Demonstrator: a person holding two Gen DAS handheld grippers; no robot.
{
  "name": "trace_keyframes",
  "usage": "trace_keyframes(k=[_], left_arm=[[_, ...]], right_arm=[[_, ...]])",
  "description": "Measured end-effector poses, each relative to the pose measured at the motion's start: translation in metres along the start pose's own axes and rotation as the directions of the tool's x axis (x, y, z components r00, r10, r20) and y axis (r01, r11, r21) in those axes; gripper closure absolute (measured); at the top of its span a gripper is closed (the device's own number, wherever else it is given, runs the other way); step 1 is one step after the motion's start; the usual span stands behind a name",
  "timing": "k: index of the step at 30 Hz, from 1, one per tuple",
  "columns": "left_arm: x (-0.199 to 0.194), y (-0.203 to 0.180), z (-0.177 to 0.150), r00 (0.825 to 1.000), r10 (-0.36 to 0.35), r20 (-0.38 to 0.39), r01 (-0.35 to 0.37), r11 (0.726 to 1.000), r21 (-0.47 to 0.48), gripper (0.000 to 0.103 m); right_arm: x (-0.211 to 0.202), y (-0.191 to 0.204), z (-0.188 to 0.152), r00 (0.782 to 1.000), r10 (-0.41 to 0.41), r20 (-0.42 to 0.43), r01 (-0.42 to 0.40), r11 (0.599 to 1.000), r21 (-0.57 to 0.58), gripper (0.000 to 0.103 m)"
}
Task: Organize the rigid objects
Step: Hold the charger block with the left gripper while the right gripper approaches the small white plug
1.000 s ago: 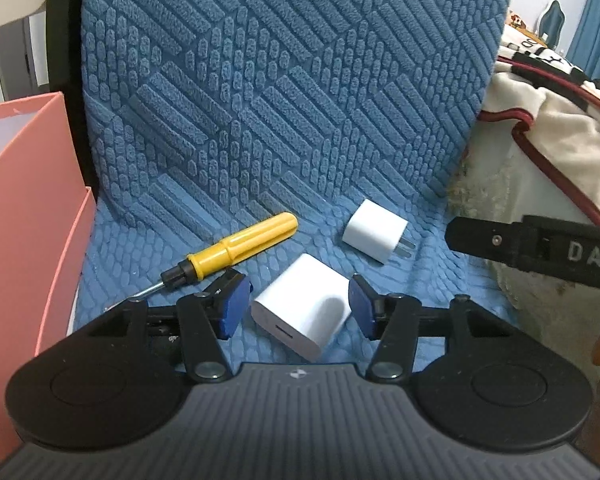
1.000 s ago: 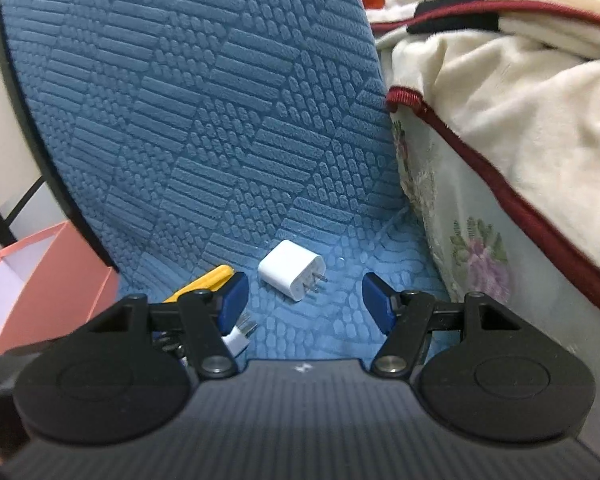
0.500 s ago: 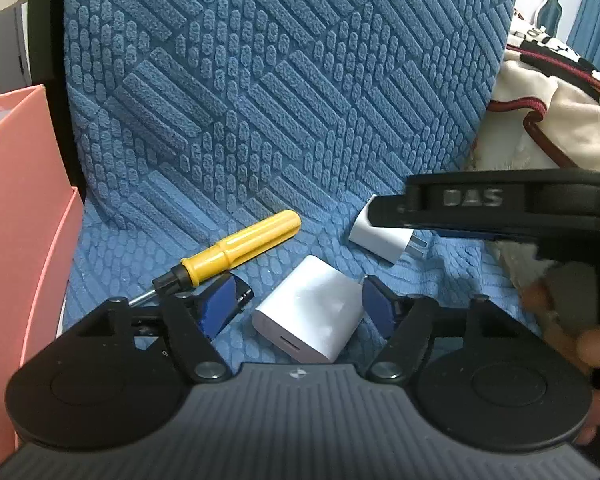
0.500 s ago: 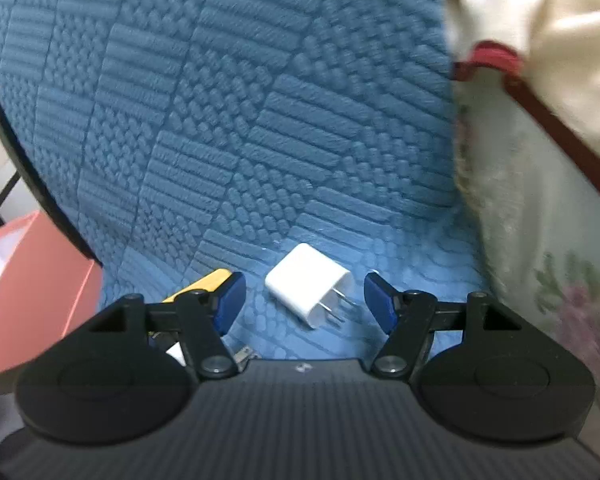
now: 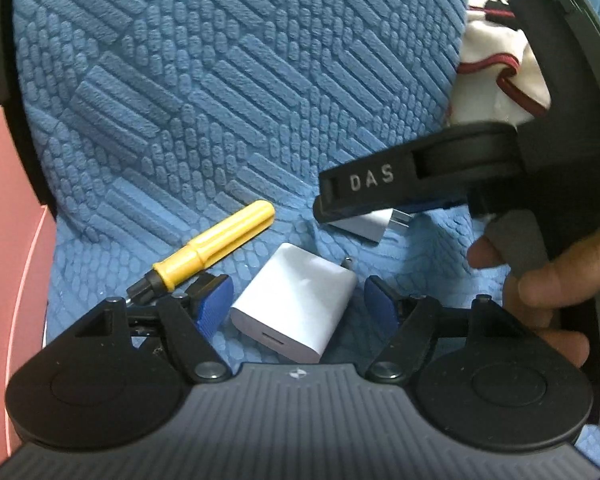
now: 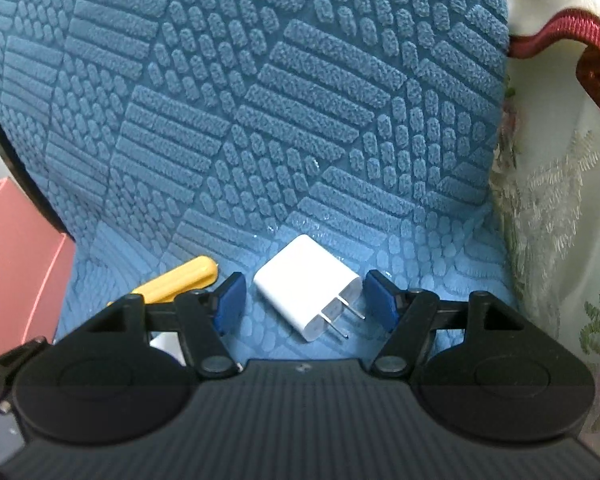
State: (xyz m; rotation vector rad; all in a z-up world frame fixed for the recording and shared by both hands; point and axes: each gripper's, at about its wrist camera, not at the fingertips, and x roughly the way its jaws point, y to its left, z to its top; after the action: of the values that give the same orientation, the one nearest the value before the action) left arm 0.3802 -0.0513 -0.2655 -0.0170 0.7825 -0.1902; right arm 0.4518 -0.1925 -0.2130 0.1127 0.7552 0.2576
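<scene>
A large white charger (image 5: 288,320) lies on the blue textured chair cushion (image 5: 240,100), between the blue pads of my left gripper (image 5: 298,306). That gripper is open and its pads stand just clear of the charger's sides. A yellow-handled screwdriver (image 5: 216,246) lies to its left. A small white plug charger (image 6: 300,296), prongs towards me, sits between the pads of my right gripper (image 6: 305,303), which is open and not touching it. In the left wrist view one black finger (image 5: 364,182) of the right gripper covers most of that small charger (image 5: 362,227).
A pink box (image 5: 4,260) stands at the left edge of the chair and also shows as the pink box (image 6: 16,256). A cream blanket with red piping (image 6: 560,140) lies along the right side. A person's hand (image 5: 548,276) holds the right gripper.
The left jaws have widened around the large charger. The right gripper has come in from the right and lowered, so the small charger now sits between its pads.
</scene>
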Motion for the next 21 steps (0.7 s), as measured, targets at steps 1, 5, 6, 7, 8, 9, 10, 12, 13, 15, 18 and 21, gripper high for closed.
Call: trace_keyframes(k=[1,5,6,7,8,9,10,12,13,15,18,21], left_arm=[[0.001,-0.001,0.0,1.0,0.004,-0.002,-0.004,1.0,0.008,0.027],[0.003,-0.003,-0.001,1.0,0.018,-0.005,-0.018,1.0,0.021,0.031],[0.003,-0.002,-0.001,1.0,0.013,-0.011,-0.013,1.0,0.022,0.031],[0.003,-0.002,-0.001,1.0,0.015,-0.012,-0.015,1.0,0.024,0.032],[0.002,-0.002,-0.001,1.0,0.017,-0.014,-0.017,1.0,0.024,0.032],[0.002,-0.002,-0.001,1.0,0.017,-0.015,-0.017,1.0,0.021,0.032],[0.001,-0.002,-0.001,1.0,0.016,-0.016,-0.016,1.0,0.02,0.032],[0.001,0.0,0.0,1.0,0.021,-0.019,-0.02,1.0,0.018,0.032],[0.0,0.0,0.0,0.999,0.027,-0.022,-0.026,1.0,0.011,0.032],[-0.003,0.003,0.001,0.999,0.029,-0.028,-0.029,0.999,-0.013,0.032],[-0.006,0.008,0.001,0.999,0.023,-0.037,-0.025,0.999,-0.047,0.032],[-0.012,0.012,-0.001,0.999,0.033,-0.042,-0.036,0.998,-0.06,0.032]], right_arm=[[0.0,0.0,0.0,1.0,-0.002,-0.004,0.002,1.0,-0.009,0.034],[0.001,0.001,0.001,1.0,-0.019,-0.016,0.019,0.999,-0.049,0.041],[0.001,0.0,0.001,1.0,-0.017,-0.019,0.017,0.999,-0.041,0.041],[0.002,0.0,0.002,1.0,-0.018,-0.022,0.017,0.999,-0.037,0.041],[0.002,0.001,0.001,0.999,-0.022,-0.026,0.021,0.999,-0.038,0.041],[-0.001,-0.001,0.002,0.999,-0.03,-0.029,0.029,0.999,-0.038,0.041],[-0.002,-0.001,0.002,0.998,-0.043,-0.034,0.042,0.999,-0.034,0.041],[-0.01,0.002,0.003,0.998,-0.048,-0.042,0.047,0.998,-0.031,0.041],[-0.012,0.002,0.004,0.997,-0.054,-0.047,0.053,0.998,-0.03,0.041],[-0.018,0.003,0.005,0.996,-0.071,-0.052,0.07,0.997,-0.03,0.041],[-0.037,-0.006,0.0,0.996,-0.076,-0.052,0.076,0.997,-0.005,0.041],[-0.047,-0.01,-0.004,0.994,-0.076,-0.073,0.078,0.997,0.026,0.041]])
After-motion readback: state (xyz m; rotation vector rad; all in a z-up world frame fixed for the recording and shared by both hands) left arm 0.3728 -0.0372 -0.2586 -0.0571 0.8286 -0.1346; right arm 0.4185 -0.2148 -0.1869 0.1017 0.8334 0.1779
